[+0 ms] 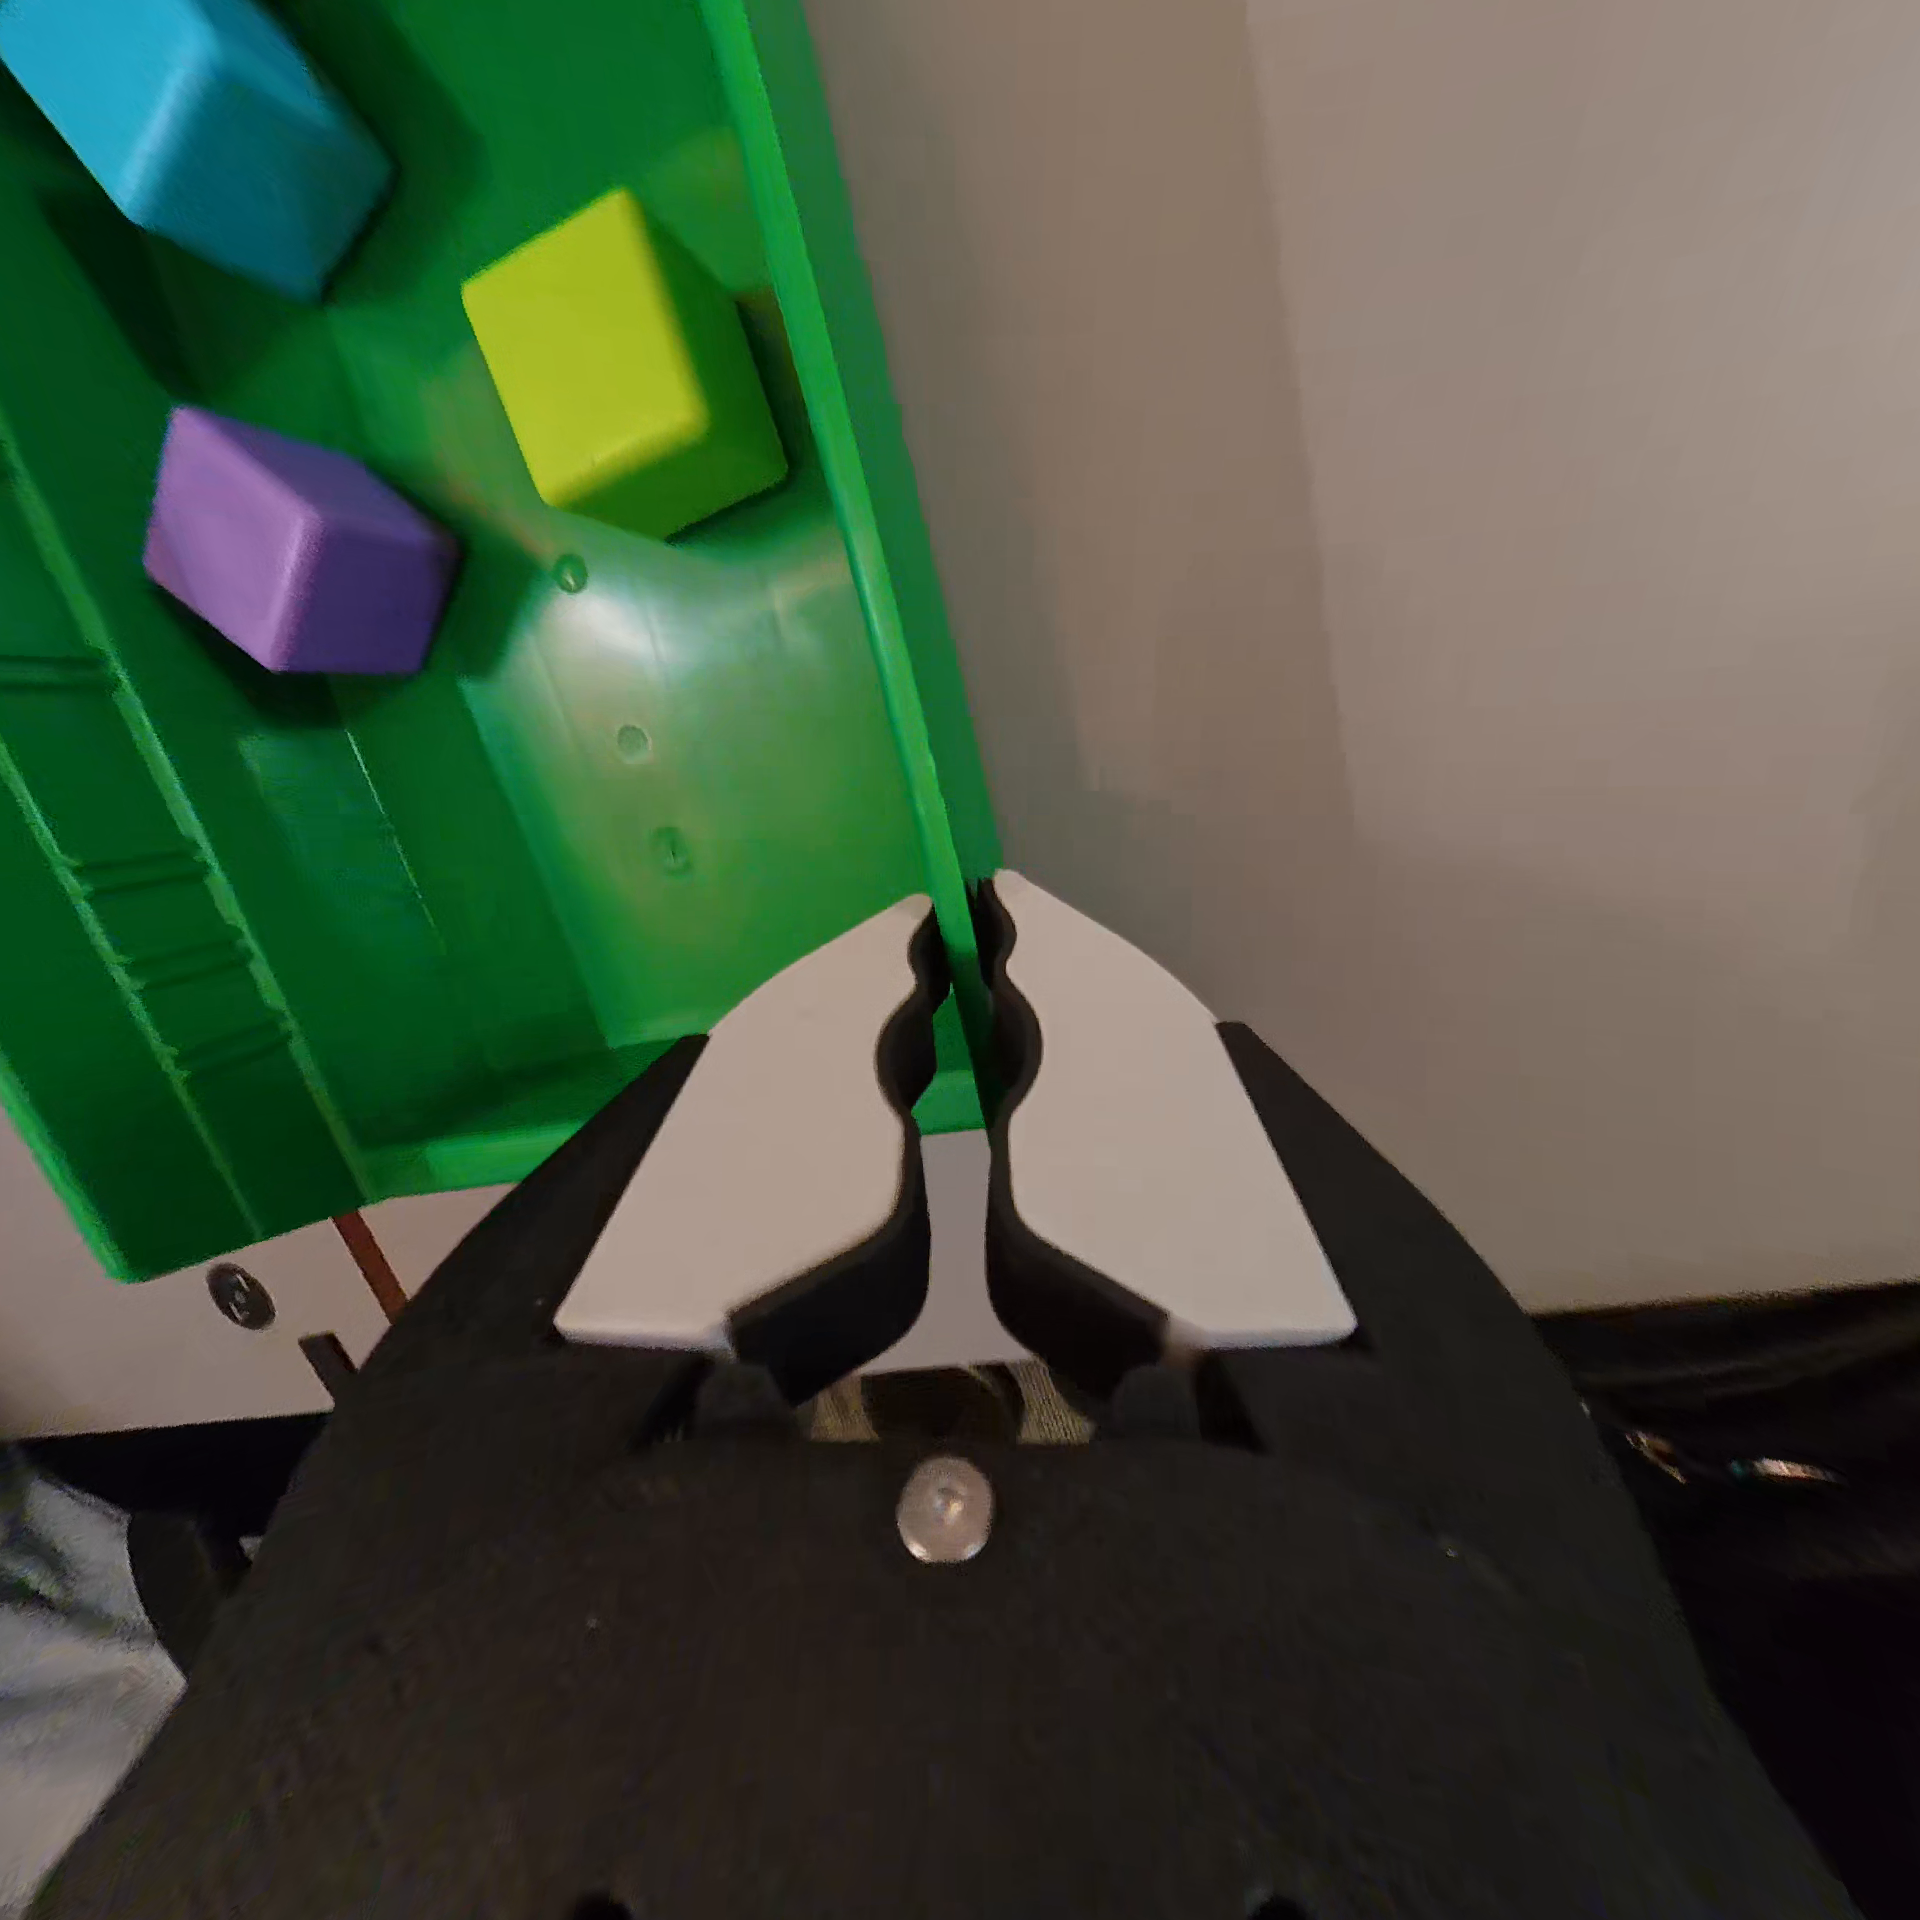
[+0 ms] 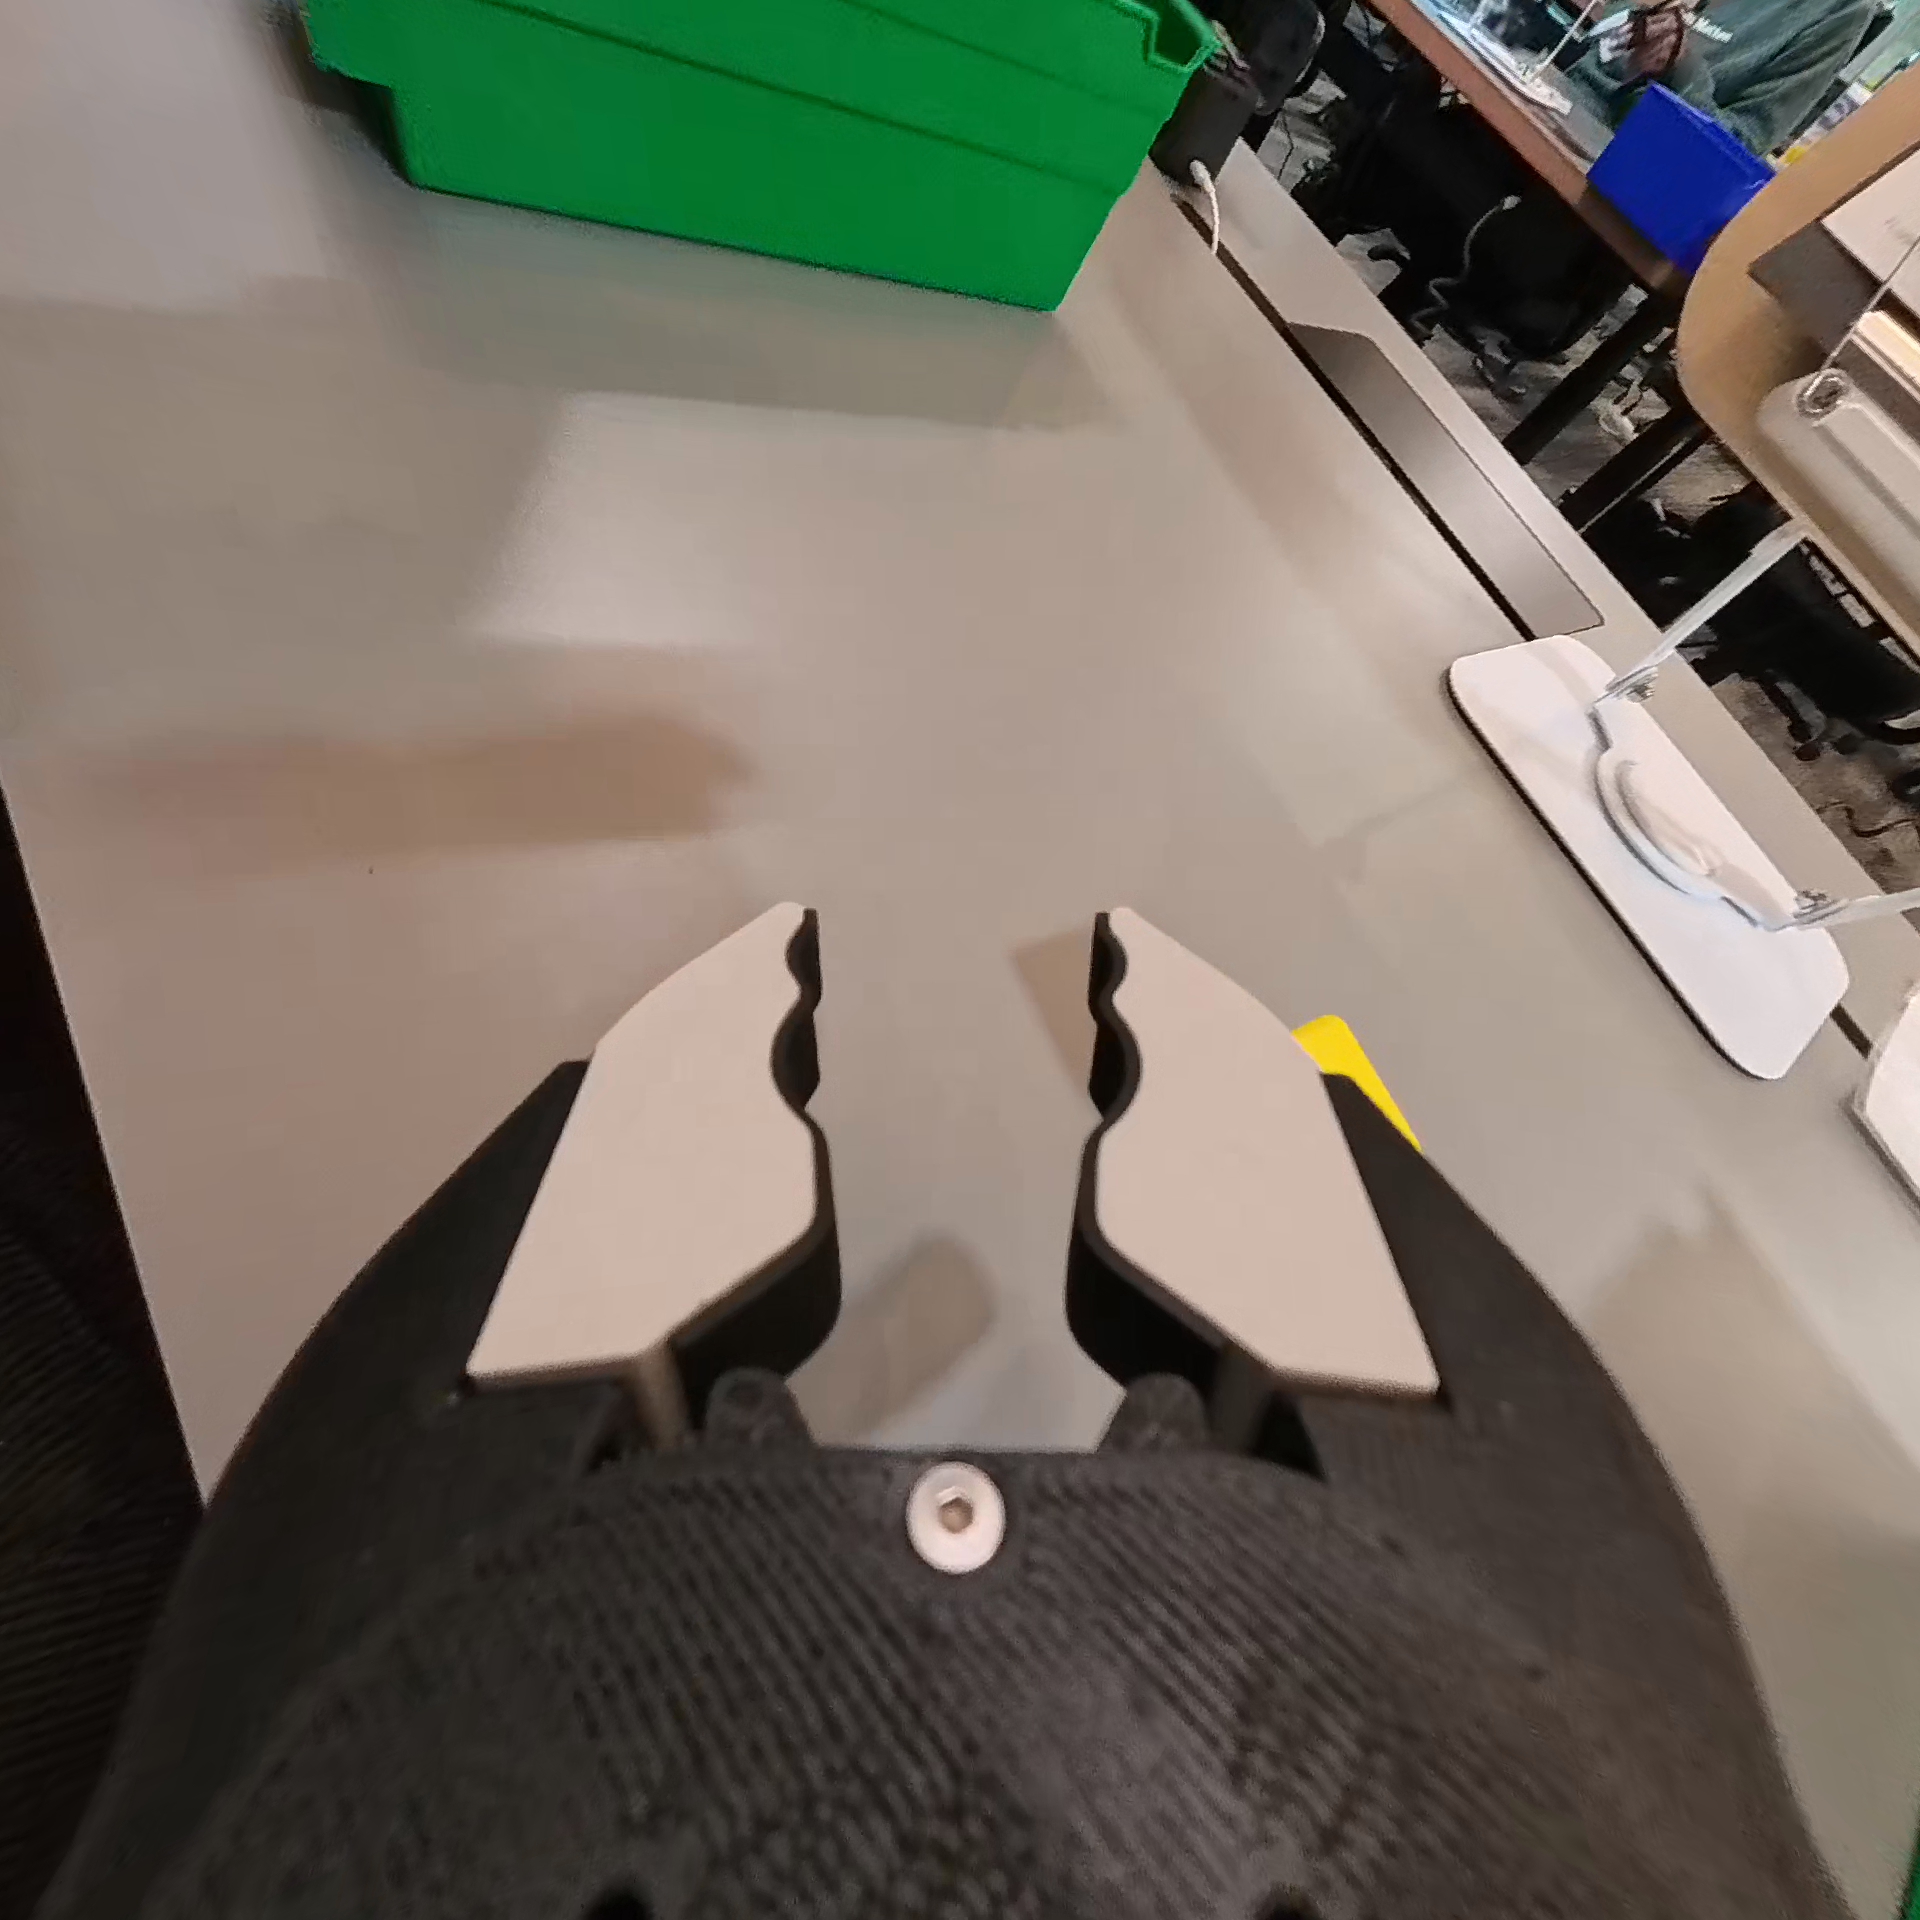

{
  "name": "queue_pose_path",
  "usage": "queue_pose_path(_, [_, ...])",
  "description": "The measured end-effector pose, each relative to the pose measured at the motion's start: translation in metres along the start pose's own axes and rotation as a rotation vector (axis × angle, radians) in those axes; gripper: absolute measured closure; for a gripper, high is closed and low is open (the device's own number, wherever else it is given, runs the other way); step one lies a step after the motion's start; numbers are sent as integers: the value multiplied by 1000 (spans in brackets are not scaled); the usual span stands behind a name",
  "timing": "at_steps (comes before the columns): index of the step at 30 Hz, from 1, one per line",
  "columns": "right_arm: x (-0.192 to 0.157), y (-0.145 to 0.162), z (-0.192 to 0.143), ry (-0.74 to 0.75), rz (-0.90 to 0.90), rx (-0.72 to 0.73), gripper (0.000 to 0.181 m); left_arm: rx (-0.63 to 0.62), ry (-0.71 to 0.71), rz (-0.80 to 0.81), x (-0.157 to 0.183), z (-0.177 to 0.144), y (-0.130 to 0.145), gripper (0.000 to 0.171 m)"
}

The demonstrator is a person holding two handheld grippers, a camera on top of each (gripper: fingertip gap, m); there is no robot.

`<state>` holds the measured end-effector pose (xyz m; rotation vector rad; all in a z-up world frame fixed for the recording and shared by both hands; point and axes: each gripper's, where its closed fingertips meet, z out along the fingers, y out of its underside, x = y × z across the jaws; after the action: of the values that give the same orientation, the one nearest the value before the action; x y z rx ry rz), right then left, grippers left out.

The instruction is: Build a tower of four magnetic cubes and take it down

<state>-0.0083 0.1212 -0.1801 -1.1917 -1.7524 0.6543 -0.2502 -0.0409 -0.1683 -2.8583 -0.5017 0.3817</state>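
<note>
Held: my left gripper (image 1: 961, 914) pinches the green bin (image 1: 665, 790) by its rim, blocks loose inside ahead-left; my right gripper (image 2: 954, 930), fingers spread, hovers empty over the grey table (image 2: 727, 582).

The left tongs (image 1: 961, 914) are closed on the thin side wall of a bright green plastic bin (image 1: 665, 831), one finger inside the wall and one outside. In the left wrist view the bin appears steeply tilted, its moulded floor with small round marks facing the camera. Three blocks sit inside it: a blue block (image 1: 197, 135) at the far end, a lime-green block (image 1: 613, 353) close to the gripped wall, and a purple block (image 1: 296, 545) nearer the middle. The right tongs (image 2: 954, 930) are spread apart and hold nothing, hovering over the grey tabletop (image 2: 831, 582). A yellow object (image 2: 1351, 1070) peeks out beside the right finger.
</note>
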Motion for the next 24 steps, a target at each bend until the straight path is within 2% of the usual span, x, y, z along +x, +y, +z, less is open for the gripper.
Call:
queue_pose_path(5, [-1, 0, 1, -1, -1, -2, 131, -113, -12, 44, 8, -7, 20, 165])
queue_pose_path(8, [-2, 1, 1, -1, -9, -6, 131, -112, 14, 93, 20, -10, 20, 164])
queue_pose_path(12, [-1, 2, 1, 2, -12, -9, 131, -34, 109, 132, 34, -19, 11, 138])
queue_pose_path(15, [0, 2, 1, 2, -4, -7, 130, 120, 215, 118, 37, -44, -2, 127])
queue_pose_path(17, [1, 2, 1, 3, -1, -5, 130, 249, 196, 46, 14, -65, -9, 122])
queue_pose_path(20, [0, 2, 1, 0, 1, -5, 131, 418, 55, -168, -54, -90, -5, 117])
queue_pose_path(22, [-1, 2, 2, -2, -6, -8, 131, 482, -40, -336, -105, -92, 12, 114])
queue_pose_path(24, [-3, 2, 2, -2, -13, -12, 131, 479, -54, -482, -140, -76, 38, 112])
